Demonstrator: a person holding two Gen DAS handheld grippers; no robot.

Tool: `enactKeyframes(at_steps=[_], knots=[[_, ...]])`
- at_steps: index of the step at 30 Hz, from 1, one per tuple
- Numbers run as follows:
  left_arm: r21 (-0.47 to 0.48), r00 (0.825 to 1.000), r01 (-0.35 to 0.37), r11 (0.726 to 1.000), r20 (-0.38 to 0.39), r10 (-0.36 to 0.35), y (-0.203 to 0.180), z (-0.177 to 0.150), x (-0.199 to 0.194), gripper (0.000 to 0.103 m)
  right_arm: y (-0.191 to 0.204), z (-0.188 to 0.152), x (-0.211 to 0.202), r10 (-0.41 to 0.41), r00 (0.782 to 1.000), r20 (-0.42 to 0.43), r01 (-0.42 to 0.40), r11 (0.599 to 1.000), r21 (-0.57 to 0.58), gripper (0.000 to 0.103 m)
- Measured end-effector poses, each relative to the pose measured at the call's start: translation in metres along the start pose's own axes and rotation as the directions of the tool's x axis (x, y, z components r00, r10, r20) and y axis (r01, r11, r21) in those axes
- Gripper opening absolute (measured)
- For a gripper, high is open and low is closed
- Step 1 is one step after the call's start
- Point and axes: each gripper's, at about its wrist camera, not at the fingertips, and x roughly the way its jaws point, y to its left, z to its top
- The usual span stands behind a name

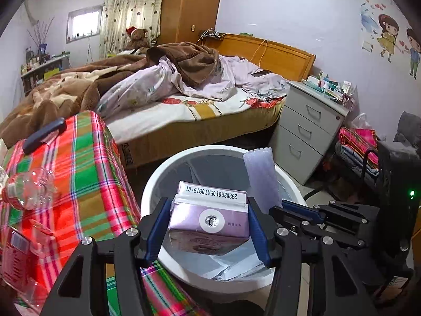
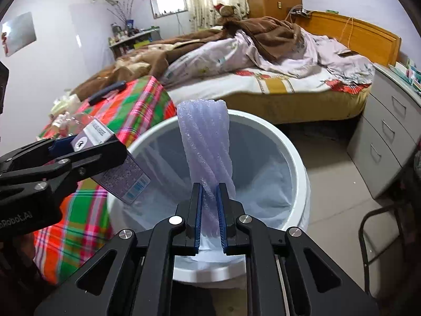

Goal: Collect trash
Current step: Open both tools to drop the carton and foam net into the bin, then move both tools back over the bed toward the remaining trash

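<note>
A: Where does the trash stand relative to the round white plastic bin [image 1: 150, 197] with the pale liner?

B: The left gripper [image 1: 208, 226] is clenched on a small purple drink carton [image 1: 208, 218], its blue pads pressing both sides, and the carton hangs just above the bin's opening. From the right wrist view that same carton [image 2: 118, 173] sits over the bin's left rim, tilted, with the left gripper [image 2: 86, 147] coming in from the left.

A: And the other hand?

B: The right gripper [image 2: 209, 210] is pinched tight on a twisted, pale lilac foam sheet [image 2: 208, 147]. The sheet stands up from between the pads, over the middle of the bin [image 2: 297, 158]. In the left wrist view the foam [image 1: 259, 173] rises over the bin's right side, with the right gripper [image 1: 302, 210] below it.

A: Anything already in the bin?

B: Crumpled white paper or plastic lies at the bottom of the liner.

A: What's beside the bin?

B: To its left, touching or nearly so, is a surface covered with a red, green and pink plaid cloth [image 1: 86, 173]. A clear crushed plastic bottle [image 1: 29, 189] lies on that cloth, well left of the bin. Behind the bin is an unmade bed [image 1: 184, 110] with brown blankets, and a grey drawer cabinet [image 1: 305, 131] stands to the bin's far right.
</note>
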Motion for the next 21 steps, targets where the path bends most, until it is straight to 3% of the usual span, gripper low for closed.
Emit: enactKeyframes(at_steps=[5,9,21], knots=[[-0.009,1.000,-0.001,1.000,0.002,0.001,0.003,-0.002,0.004,0.071,-0.005,-0.003,0.006,-0.015,1.000,-0.021,0.016,1.000,0.013,0.018],[-0.019,1.000,-0.003,1.000,0.002,0.003,0.008,-0.004,0.001,0.071,-0.006,-0.004,0.005,-0.010,1.000,-0.012,0.011,0.999,0.030,0.042],[-0.062,0.995,-0.081,0.995,0.056,0.085,0.032,-0.018,-0.047,0.071,0.019,-0.001,-0.021,0.021,0.998,0.067,-0.022,1.000,0.013,0.042]])
